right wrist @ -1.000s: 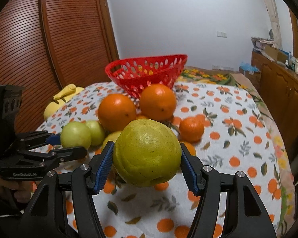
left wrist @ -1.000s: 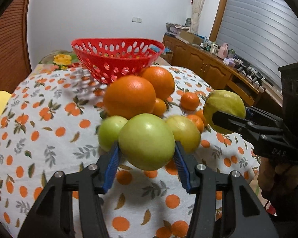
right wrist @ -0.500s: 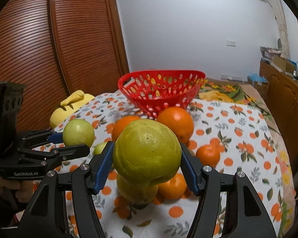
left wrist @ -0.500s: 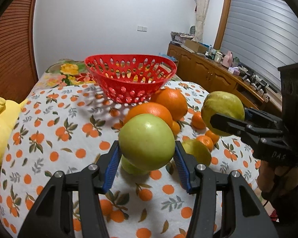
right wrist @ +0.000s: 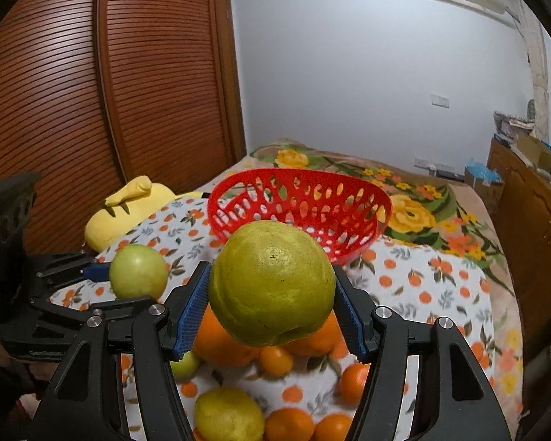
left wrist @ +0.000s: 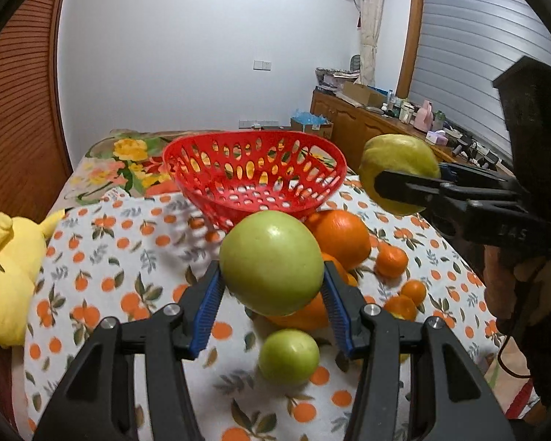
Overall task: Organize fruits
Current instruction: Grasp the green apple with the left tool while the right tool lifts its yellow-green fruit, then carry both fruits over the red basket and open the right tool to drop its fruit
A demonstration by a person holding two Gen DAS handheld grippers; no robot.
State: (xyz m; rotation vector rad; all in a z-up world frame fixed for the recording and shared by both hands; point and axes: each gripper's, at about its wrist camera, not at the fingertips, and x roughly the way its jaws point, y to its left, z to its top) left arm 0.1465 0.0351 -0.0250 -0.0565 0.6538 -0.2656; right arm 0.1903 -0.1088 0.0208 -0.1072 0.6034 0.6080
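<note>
We've got a fruit in each hand right now. The left hand-held gripper (left wrist: 272,294) is clamped on a green apple (left wrist: 271,261), and the right hand-held gripper (right wrist: 272,308) is squeezing a bigger yellow-green citrus (right wrist: 272,282), both up in the air above the pile.

Biggest worry, we think: both fruits are round and smooth, pinched only at their sides by the blue pads (left wrist: 207,303). The citrus bulges well past its pads, so a quick tilt could pop it out, and it'd drop straight onto the oranges (right wrist: 224,341) underneath and send the loose ones rolling. The small green fruit (left wrist: 288,356) and the lemon (right wrist: 229,417) sit right below us too, so anything dropped lands in a crowd.

Second worry is the two grippers bumping. From the left view the right one hangs just off to the side, near the basket (left wrist: 257,139), so if both go in together they may clash at the rim.

Room-wise, the air between us and the basket looks open, and the basket looks empty as far as we can see through the holes. It's light plastic though, so a nudge on the rim could slide or tip it. Left of it there's bare cloth, then a yellow plush (left wrist: 7,275) at the edge. Further right the cloth drops off, so rolling mandarins (left wrist: 392,261) could leave the bed.
</note>
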